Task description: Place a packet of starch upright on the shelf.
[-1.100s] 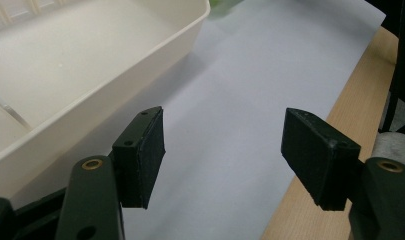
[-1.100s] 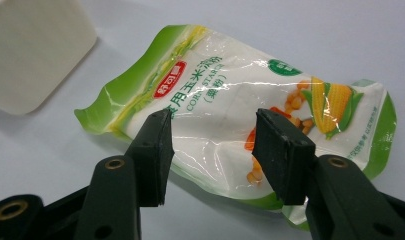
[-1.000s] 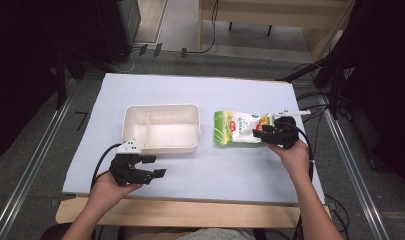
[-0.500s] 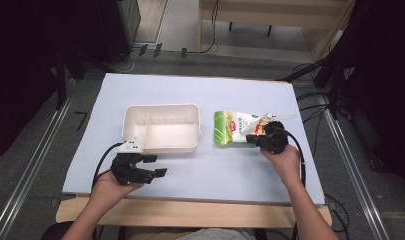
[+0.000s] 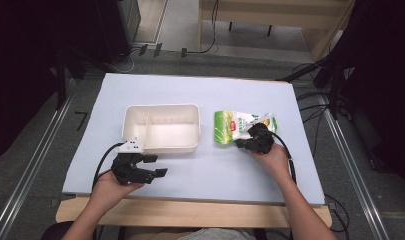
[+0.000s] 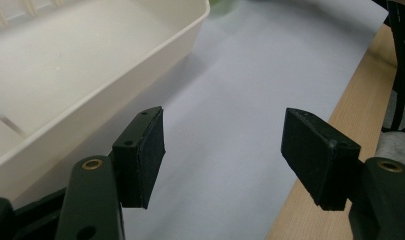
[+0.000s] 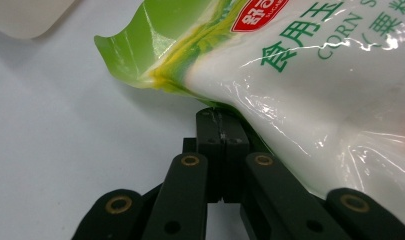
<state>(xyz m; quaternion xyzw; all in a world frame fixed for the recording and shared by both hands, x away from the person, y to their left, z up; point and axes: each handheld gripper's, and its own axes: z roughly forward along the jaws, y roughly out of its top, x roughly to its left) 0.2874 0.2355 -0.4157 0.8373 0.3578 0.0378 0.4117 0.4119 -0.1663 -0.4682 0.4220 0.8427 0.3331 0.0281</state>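
A green and white corn starch bag (image 5: 237, 127) lies flat on the pale blue table top, right of a cream plastic container (image 5: 162, 107). My right gripper (image 5: 244, 143) sits at the bag's near right edge. In the right gripper view its jaws are pressed together, and the tips (image 7: 221, 117) pinch the thin lower edge of the bag (image 7: 315, 75), which bulges over them. My left gripper (image 5: 157, 166) rests in front of the container's near left corner. It stands open with nothing between its pads (image 6: 225, 150), beside the container wall (image 6: 140, 55).
The wooden table edge (image 6: 350, 100) runs close to the left gripper's right jaw. Bare table top (image 5: 205, 170) lies between the two hands. Cables trail off the table's right side (image 5: 315, 100).
My right gripper has slid left and toward the person along the bag's near edge, and its jaws have closed on that edge. The left gripper has stayed put.
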